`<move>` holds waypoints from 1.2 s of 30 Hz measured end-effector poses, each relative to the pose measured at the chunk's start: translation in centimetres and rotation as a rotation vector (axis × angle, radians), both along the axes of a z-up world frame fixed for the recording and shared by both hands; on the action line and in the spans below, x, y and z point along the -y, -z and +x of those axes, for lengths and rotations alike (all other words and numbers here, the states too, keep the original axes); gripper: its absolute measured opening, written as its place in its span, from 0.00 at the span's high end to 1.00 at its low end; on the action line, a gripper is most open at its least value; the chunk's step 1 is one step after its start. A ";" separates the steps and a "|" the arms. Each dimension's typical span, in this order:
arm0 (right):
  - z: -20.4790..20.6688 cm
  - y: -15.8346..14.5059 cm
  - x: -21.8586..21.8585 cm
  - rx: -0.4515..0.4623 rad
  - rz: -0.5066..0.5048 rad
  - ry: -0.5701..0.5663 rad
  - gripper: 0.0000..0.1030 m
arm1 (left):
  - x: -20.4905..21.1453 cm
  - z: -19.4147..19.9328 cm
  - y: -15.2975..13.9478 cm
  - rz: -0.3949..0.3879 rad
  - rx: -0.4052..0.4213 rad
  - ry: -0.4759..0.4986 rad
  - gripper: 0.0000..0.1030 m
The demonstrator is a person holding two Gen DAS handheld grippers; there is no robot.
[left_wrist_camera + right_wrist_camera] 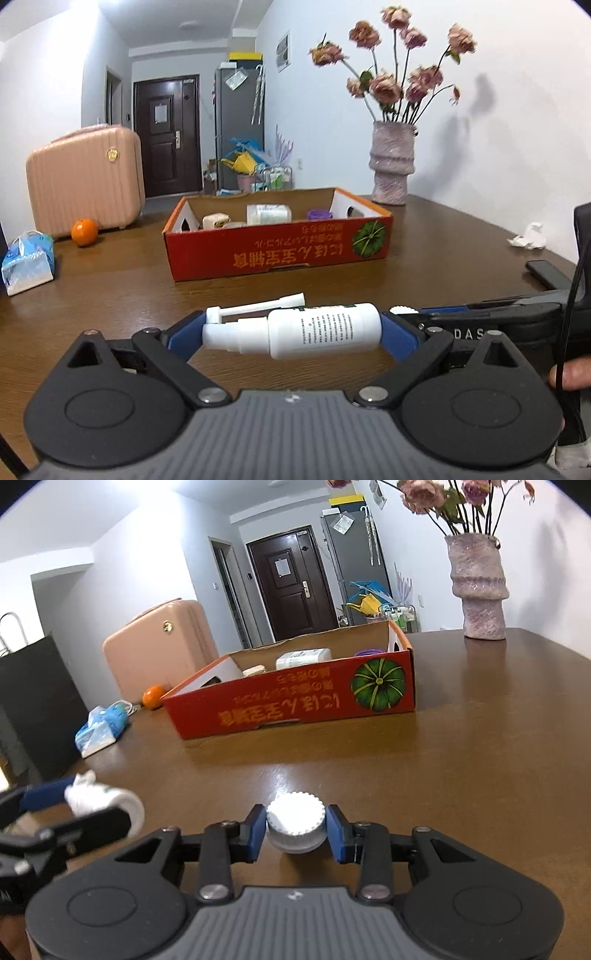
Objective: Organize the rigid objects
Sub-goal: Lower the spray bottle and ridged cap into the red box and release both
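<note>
Room: domestic interior is recorded, with a dark door, a pink suitcase (85, 181) and a vase of dried roses (392, 162) at the wall.
Surface: brown wooden table (110, 295) carries a red cardboard box (277, 251), an orange (84, 232) and a tissue pack (27, 264).
Already stowed: several items are seen inside the box, among them a white bottle (269, 214), a purple object (318, 214) and a pale plug-like piece; exact count cannot be told.
Left tongs (291, 334): closed endwise on a white spray bottle (314, 332), which is held lying crosswise, nozzle arm folded up, short of the box.
Right tongs (295, 830): closed partway on a white ribbed-cap bottle (295, 825), gripped at the cap, also short of the box.
Outstanding: both held items are judged still to be delivered into the box.
Other loose items: crumpled tissue (528, 238) and a dark flat object (548, 273) lie at the table's right edge; whether they belong to the task cannot be told.
Progress: judged well advanced, not complete.
</note>
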State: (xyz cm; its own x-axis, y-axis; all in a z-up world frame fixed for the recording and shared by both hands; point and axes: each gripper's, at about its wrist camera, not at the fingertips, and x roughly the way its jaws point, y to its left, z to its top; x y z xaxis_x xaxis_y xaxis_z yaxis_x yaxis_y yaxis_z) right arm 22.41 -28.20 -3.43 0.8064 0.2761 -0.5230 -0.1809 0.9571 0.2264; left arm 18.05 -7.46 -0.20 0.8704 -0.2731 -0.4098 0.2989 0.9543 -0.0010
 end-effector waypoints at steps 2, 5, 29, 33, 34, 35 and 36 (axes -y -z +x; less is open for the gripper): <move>-1.0 -0.6 0.1 0.016 -0.012 0.015 0.66 | 0.1 -0.2 -0.3 -0.008 -0.002 0.002 0.04; -1.8 -1.4 0.4 0.035 -0.013 0.028 0.66 | 0.1 0.5 -0.7 -0.020 -0.019 0.007 0.04; 24.2 -4.1 2.9 0.041 -0.127 -0.029 0.66 | 11.1 35.3 -3.7 -0.029 -0.185 0.114 0.03; 26.2 -2.8 2.6 0.042 -0.140 -0.008 0.38 | 10.5 37.5 -1.8 -0.059 -0.228 0.099 0.02; 26.3 -2.6 2.7 0.047 -0.144 -0.007 0.35 | 10.3 37.6 -1.5 -0.067 -0.228 0.099 0.01; 26.3 -2.4 2.7 0.047 -0.149 -0.010 0.35 | 10.1 37.7 -1.2 -0.069 -0.232 0.099 0.01; 26.1 -2.4 2.6 0.053 -0.149 -0.008 0.35 | 9.9 37.7 -1.1 -0.073 -0.236 0.100 0.01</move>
